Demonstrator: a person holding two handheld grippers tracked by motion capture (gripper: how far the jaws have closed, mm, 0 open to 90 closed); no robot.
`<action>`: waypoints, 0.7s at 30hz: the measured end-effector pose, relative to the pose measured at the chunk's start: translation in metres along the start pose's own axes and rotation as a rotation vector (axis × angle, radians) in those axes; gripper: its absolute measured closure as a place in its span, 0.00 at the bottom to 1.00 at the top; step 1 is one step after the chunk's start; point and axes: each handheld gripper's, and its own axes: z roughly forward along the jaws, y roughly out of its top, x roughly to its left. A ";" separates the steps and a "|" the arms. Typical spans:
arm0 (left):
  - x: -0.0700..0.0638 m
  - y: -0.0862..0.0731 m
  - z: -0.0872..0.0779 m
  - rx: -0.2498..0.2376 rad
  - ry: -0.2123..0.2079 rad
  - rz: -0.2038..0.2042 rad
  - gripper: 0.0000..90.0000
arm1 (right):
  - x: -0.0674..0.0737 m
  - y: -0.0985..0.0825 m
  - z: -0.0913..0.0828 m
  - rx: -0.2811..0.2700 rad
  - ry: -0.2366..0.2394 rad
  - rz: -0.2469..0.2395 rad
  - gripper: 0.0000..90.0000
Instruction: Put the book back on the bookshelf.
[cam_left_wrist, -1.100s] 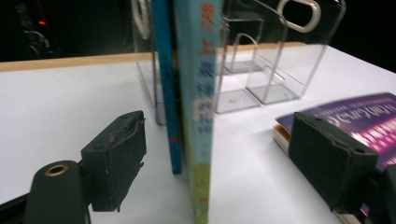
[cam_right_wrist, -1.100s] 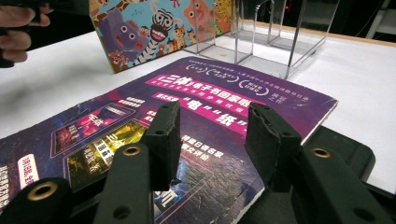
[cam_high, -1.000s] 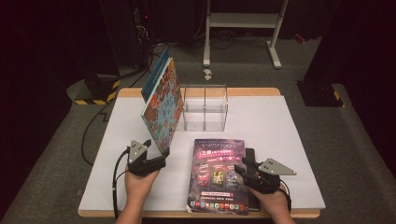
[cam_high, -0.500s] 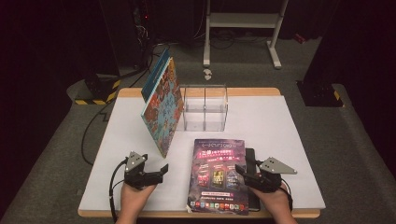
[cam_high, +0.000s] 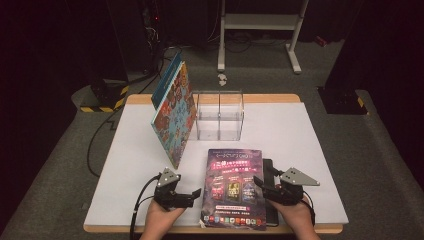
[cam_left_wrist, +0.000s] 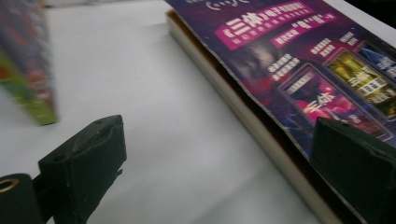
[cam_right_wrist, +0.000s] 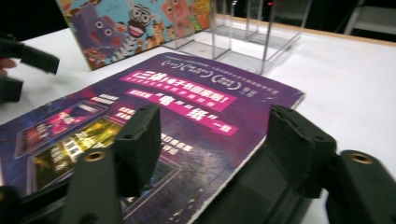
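So the purple book (cam_high: 233, 187) lies flat between both tongs, long axis running away from the person. Right gripper (cam_high: 261, 183) straddles its right edge, jaws just opening (not pinching). Left gripper (cam_high: 196, 194) gapes empty just beside the left edge.

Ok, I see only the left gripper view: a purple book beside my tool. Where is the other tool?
Observer: The right tool is at the far edge of the purple book. Its jaws have just been opening, and that edge lies between them.
Operator: And what is the blurred colourful thing on my left?
Observer: A picture book, standing tilted beside a clear box. I cannot tell if they touch.
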 end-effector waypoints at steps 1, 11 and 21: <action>-0.003 -0.001 0.003 0.007 -0.008 -0.005 0.05 | 0.000 0.000 0.000 0.002 -0.002 0.002 0.38; -0.023 -0.008 0.032 0.073 -0.090 -0.051 0.05 | -0.001 -0.003 0.006 0.072 -0.015 -0.002 0.31; -0.035 -0.010 0.037 0.097 -0.120 -0.023 0.09 | -0.003 -0.004 0.008 0.099 -0.024 0.010 0.31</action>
